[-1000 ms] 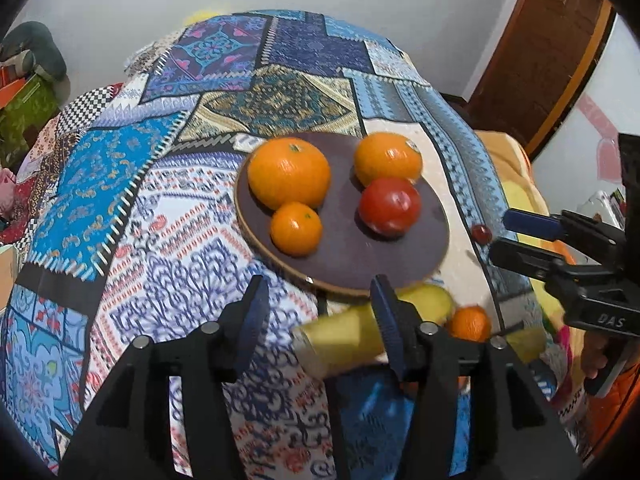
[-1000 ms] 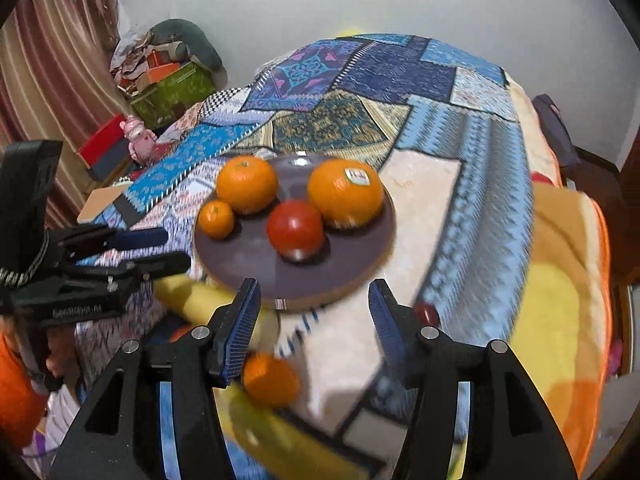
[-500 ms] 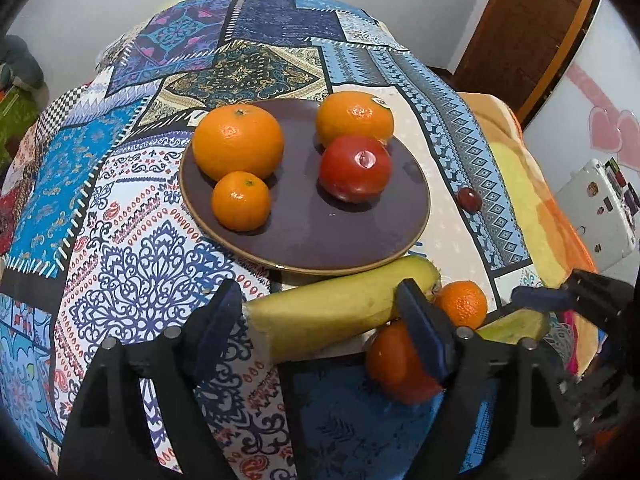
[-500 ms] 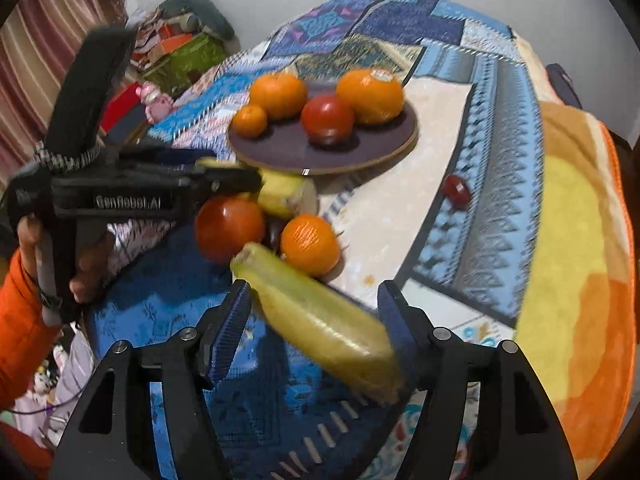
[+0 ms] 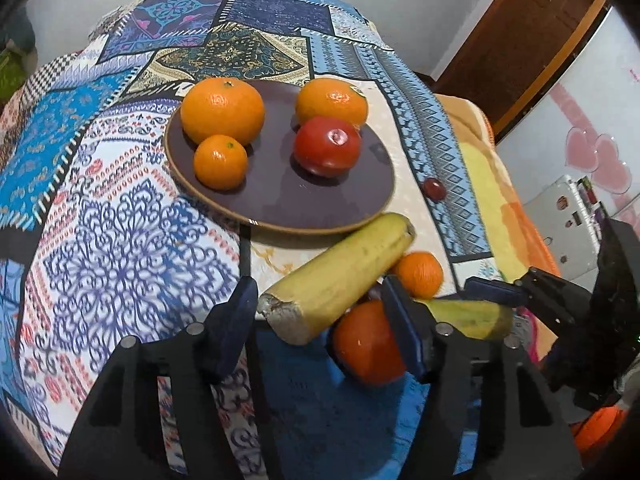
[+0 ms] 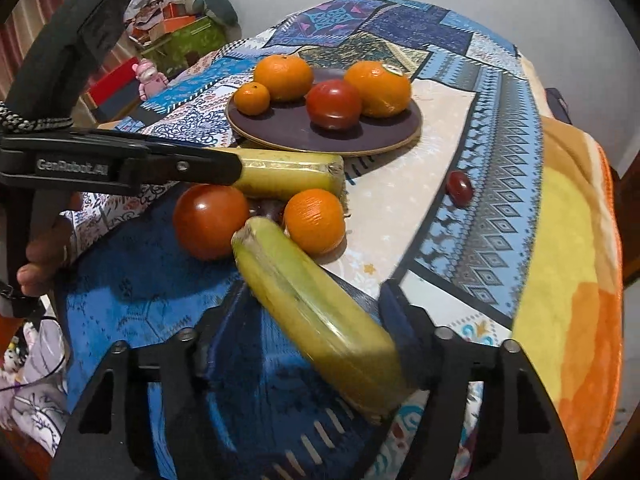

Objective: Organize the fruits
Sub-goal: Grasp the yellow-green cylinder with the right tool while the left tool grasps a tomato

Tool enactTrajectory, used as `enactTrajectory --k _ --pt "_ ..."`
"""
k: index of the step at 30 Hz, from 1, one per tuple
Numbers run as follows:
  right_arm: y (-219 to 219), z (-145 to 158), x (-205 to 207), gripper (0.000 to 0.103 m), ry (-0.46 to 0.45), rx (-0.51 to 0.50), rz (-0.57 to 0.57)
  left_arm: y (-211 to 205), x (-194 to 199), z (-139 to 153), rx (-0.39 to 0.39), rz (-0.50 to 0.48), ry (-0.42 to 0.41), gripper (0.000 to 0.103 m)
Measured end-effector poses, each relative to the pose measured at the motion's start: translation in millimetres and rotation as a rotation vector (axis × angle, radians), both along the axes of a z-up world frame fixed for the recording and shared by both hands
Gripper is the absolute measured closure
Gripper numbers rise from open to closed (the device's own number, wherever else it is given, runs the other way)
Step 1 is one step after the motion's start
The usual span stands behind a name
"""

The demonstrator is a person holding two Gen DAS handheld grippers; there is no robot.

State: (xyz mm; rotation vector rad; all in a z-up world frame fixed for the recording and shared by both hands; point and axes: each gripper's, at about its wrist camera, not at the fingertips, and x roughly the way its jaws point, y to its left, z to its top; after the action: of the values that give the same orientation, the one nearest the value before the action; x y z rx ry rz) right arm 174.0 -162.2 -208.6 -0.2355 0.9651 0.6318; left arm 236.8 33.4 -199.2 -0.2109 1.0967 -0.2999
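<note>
1. Left gripper (image 5: 320, 320): fingers spread on either side of a yellow banana (image 5: 340, 276). The right finger (image 5: 400, 328) lies against or just beside the fruit; a gap shows at the left finger. I cannot tell whether the banana is actually gripped.
2. This banana lies diagonally, its far tip just short of the rim of the brown plate (image 5: 280, 204), its cut near end between the fingers.
3. Right gripper (image 6: 308, 320): fingers spread around a second banana (image 6: 316, 316), which runs from between the fingers toward the loose fruit. Contact with the pads is not clear; the fruit is blurred.
4. Loose fruit on the patterned cloth (image 6: 480, 208) of the desk: a red tomato (image 6: 212, 226) and a small orange (image 6: 315, 220), both between the two bananas, near the plate.
5. A small dark red fruit (image 6: 459, 187) lies alone on the cloth, well apart from the others, to the right of the plate.
6. Plate contents: two large oranges (image 5: 223, 110) (image 5: 332, 102), one small orange at the front left, and one red apple or tomato (image 5: 327, 146) touching the right-hand orange.
</note>
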Motion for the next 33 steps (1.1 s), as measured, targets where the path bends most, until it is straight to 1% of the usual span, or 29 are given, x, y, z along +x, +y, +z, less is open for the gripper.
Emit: enactTrajectory --k 1,4,6,7,9,14,17,20,24,29,33 --pt "-2.3 0.9 -0.8 0.049 -0.001 -0.002 -0.007 -0.5 -3.5 1.4 -0.016 0.000 0.003 0.039" --pt "-12.0 4.5 -2.5 0.057 0.007 0.011 -0.042 -5.0 -12.8 5.0 -0.034 -0.003 0.004 0.040" --pt "-17.6 7.1 -4.0 0.064 0.005 0.013 -0.073 -10.6 -19.4 7.7 -0.045 -0.021 0.008 0.042" --pt "-20.6 8.3 -4.2 0.065 0.004 0.015 -0.093 -13.4 -22.1 8.9 -0.047 -0.030 0.009 0.044" --pt "-28.2 10.1 -4.9 0.067 0.017 0.035 -0.128 -20.0 -28.6 13.3 -0.020 -0.042 0.000 0.045" --pt "-36.3 11.9 -6.7 0.068 0.036 0.061 -0.176 -22.8 -35.9 20.1 0.034 -0.021 -0.009 0.045" --pt "-33.9 11.4 -7.9 0.068 0.039 0.063 -0.176 -25.1 -39.8 20.8 0.021 -0.034 -0.003 0.045" --pt "-31.2 10.8 -5.3 0.068 0.050 0.071 -0.174 -34.7 -42.4 17.1 0.035 -0.051 0.008 0.045" --pt "-26.0 7.1 -1.3 0.067 0.069 0.078 -0.164 -45.4 -38.2 8.8 0.012 -0.056 0.034 0.045" --pt "-16.8 -4.9 4.1 0.068 0.106 0.081 -0.149 -62.8 -34.9 5.5 0.005 -0.074 0.029 0.045" --pt "-14.3 -5.7 5.8 0.068 0.097 0.093 -0.153 -71.6 -24.5 -1.3 0.001 -0.070 0.039 0.045"
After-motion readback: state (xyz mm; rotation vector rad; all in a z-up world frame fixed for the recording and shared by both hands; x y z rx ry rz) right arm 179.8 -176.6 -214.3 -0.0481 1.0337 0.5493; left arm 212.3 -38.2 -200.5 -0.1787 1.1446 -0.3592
